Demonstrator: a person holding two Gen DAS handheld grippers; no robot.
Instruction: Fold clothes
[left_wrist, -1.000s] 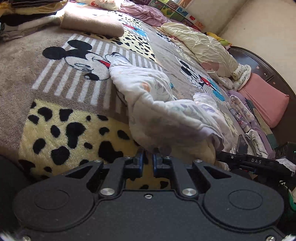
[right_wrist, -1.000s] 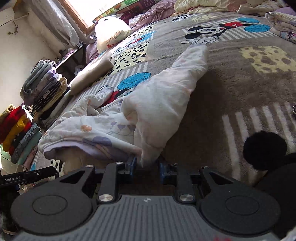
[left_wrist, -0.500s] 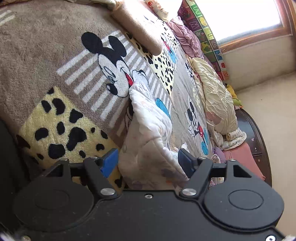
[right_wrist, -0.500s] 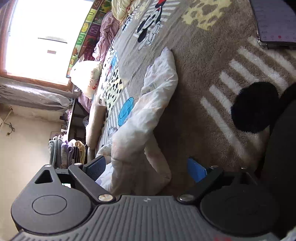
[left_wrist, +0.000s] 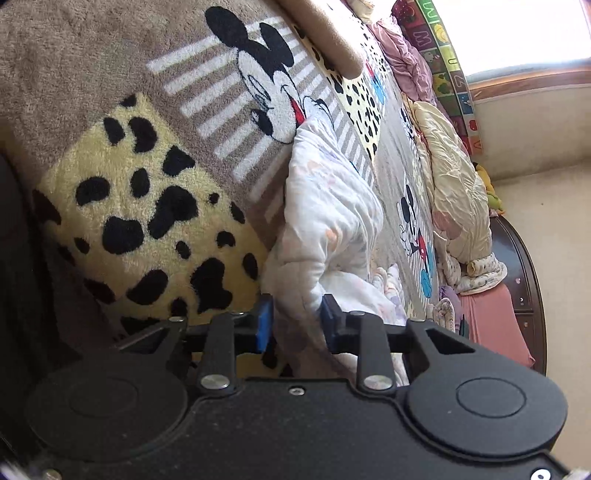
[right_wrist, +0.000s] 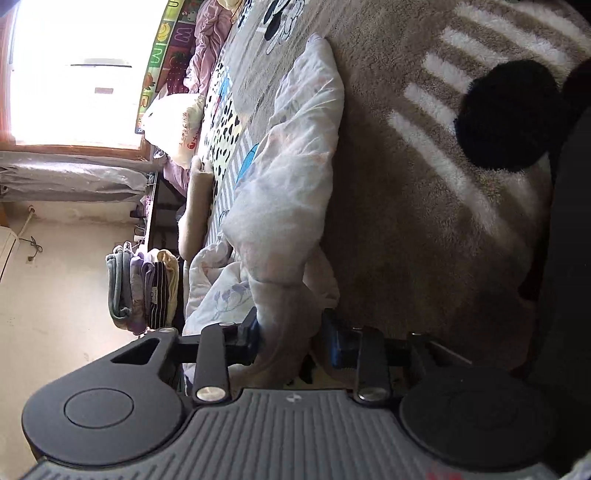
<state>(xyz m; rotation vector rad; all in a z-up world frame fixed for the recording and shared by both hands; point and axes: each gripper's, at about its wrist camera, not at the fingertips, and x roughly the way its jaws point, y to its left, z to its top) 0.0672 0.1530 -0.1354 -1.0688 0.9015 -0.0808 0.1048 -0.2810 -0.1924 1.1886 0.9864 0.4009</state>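
A pale printed garment (left_wrist: 328, 206) lies bunched in a long ridge across a cartoon-patterned blanket (left_wrist: 122, 206) on a bed. Its near end rises between the jaws of both tools. The left gripper (left_wrist: 295, 325) stands partly spread, cloth filling the gap and touching the blue pad (left_wrist: 264, 325); whether it truly grips cannot be told. The right gripper (right_wrist: 290, 339) is likewise partly spread around a thick roll of the same garment (right_wrist: 295, 155), apparently bearing on it from both sides.

Judged from this layout, the step in hand is taking hold of the near edge. To do it well, each tool should catch a single clean edge, not a wad of layers, and the two holds should sit well apart so the cloth can be drawn flat. A stack of folded clothes (right_wrist: 140, 291) stands off to the side, beyond the bed.
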